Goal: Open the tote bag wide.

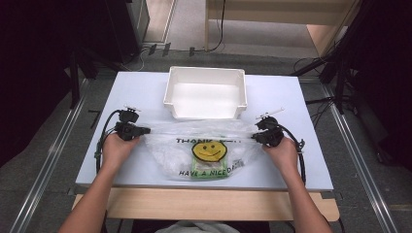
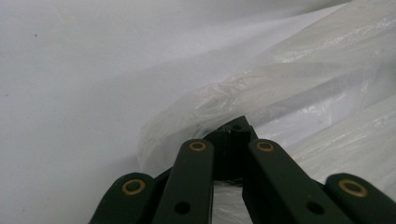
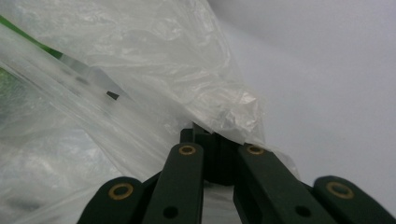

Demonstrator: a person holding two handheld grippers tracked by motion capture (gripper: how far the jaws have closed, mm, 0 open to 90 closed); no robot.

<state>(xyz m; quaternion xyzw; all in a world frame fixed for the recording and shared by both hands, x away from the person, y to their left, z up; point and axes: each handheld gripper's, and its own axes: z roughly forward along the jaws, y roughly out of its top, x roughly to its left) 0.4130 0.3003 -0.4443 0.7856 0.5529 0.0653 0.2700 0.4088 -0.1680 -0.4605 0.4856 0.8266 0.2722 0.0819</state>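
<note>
Leftmost, the left hand (image 1: 114,149) holds the left gripper (image 1: 144,130), which points right across the table (image 1: 291,97). Its jaws are clenched on the left edge of the bag (image 1: 204,145); in the left gripper view the tips (image 2: 237,130) are pinched together with crumpled clear plastic (image 2: 289,88) folded over and around them, and bare table lies off to the jaws' left.

Between the 2 grippers the bag lies stretched flat on the table, a clear plastic one with a yellow smiley (image 1: 209,151), dark lettering and something green (image 1: 209,172) showing through near its close edge. Just beyond it, touching or nearly touching its far edge, sits a white bin (image 1: 206,77), roughly midway between the tools.

Rightmost, the right hand (image 1: 284,153) holds the right gripper (image 1: 254,136), pointing left. Its jaws are likewise clamped on the bag's right edge; in the right gripper view the tips (image 3: 211,135) meet under a bunched corner of film (image 3: 233,112), the bag's body spreading to the jaws' left and plain table to their right.
</note>
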